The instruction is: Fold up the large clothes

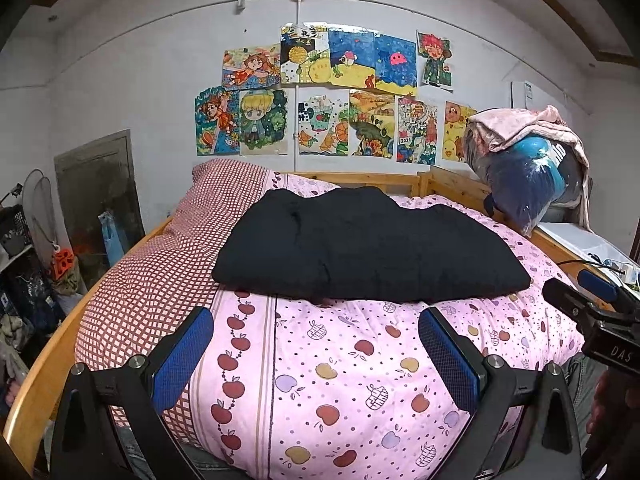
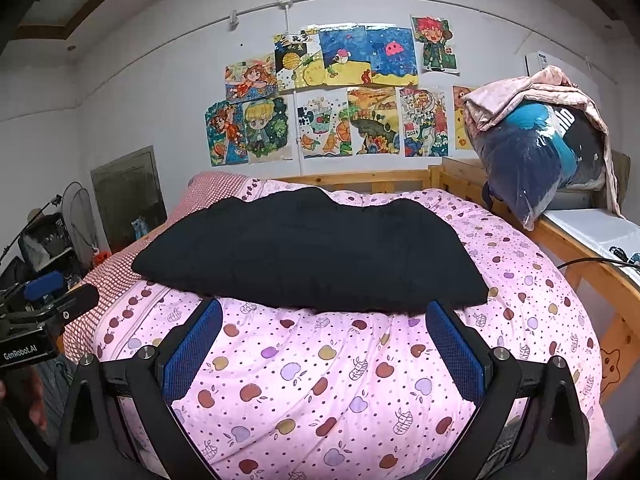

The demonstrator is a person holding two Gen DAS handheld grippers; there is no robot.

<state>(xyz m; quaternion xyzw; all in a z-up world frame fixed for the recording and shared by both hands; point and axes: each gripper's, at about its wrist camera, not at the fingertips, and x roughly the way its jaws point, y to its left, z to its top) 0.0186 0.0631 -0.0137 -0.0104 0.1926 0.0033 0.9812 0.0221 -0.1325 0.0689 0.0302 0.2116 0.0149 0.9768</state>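
Garment (image 1: 368, 246) folded on quilt (image 1: 340, 380); 2 grippers (image 1: 316, 320) (image 2: 324, 316) agape, empty.

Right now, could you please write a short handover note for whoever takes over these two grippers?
Left gripper: open, empty, held above the pink quilt, short of the garment.
Right gripper: open, empty, likewise near the garment's front edge.
Black garment: lies on the quilt in a compact, thick bundle, touching neither gripper.
Done: it looks folded already.
Left: probably only a tidy-up or a final fold; check before gripping.
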